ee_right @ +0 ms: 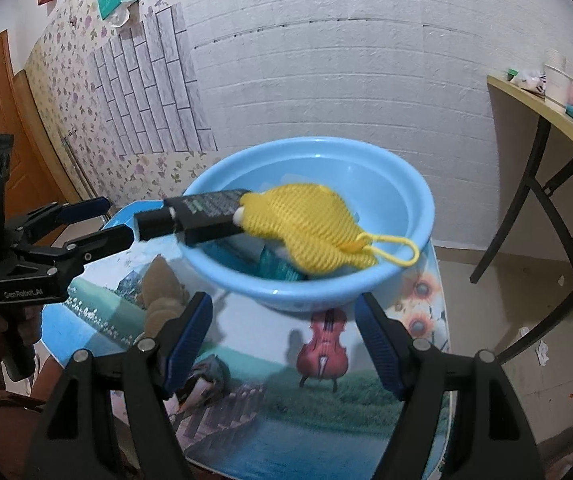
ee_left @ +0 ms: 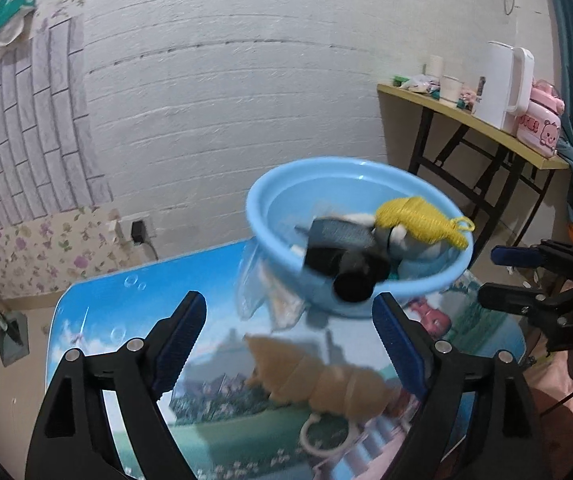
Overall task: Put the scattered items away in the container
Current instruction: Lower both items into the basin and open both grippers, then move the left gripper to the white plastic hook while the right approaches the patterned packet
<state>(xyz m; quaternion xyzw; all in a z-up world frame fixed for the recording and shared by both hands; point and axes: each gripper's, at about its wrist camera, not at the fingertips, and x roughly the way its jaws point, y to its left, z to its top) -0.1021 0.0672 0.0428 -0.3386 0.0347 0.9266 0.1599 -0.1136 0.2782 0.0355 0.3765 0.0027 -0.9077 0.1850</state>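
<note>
A light blue basin (ee_left: 270, 204) (ee_right: 406, 200) stands at the far side of a picture-printed table (ee_left: 106, 320) (ee_right: 270, 428). In it lie a yellow mesh sponge (ee_left: 418, 220) (ee_right: 306, 224), a black tube (ee_left: 342, 240) (ee_right: 202, 216) whose cap juts over the rim, and some teal and white items. A tan cone-shaped plush toy (ee_left: 318, 380) (ee_right: 162, 288) lies on the table in front of the basin, below my left gripper (ee_left: 290, 304) (ee_right: 116, 220), which is open and empty, just short of the tube's cap. My right gripper (ee_right: 282, 302) (ee_left: 490, 274) hangs open before the basin.
A clear plastic packet (ee_left: 254, 280) leans at the basin's left side. A white ring (ee_left: 322, 432) lies by the plush toy. At the right, a wooden folding table (ee_left: 466, 112) (ee_right: 546, 112) carries a white kettle (ee_left: 502, 84), cups and a pink bottle. A white brick wall is behind.
</note>
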